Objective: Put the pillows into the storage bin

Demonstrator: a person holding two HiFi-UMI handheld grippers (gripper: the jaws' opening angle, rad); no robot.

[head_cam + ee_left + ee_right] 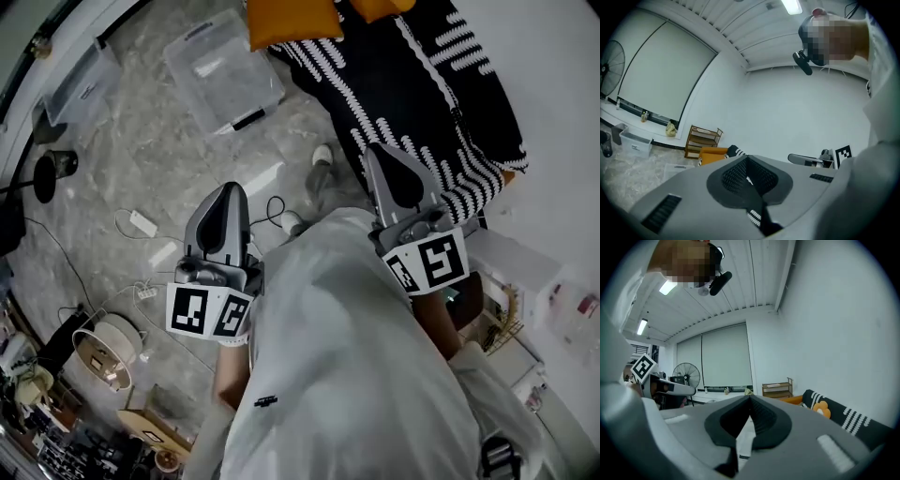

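Left gripper (228,194) and right gripper (382,155) jaws closed together, empty; orange pillows (292,21) lie well ahead.

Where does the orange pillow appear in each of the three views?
Head view: the orange pillow is at the top edge, about the middle.
Left gripper view: low, left of centre, at the foot of the wooden shelf.
Right gripper view: a thin orange strip right of centre, probably the same pillow.
Shared landmark: the black-and-white patterned fabric borders it in every view.

Your pillows (291,21) are orange, the sofa cover (412,84) black with white dashed stripes, the floor (141,159) grey marble, the bin (225,75) clear.
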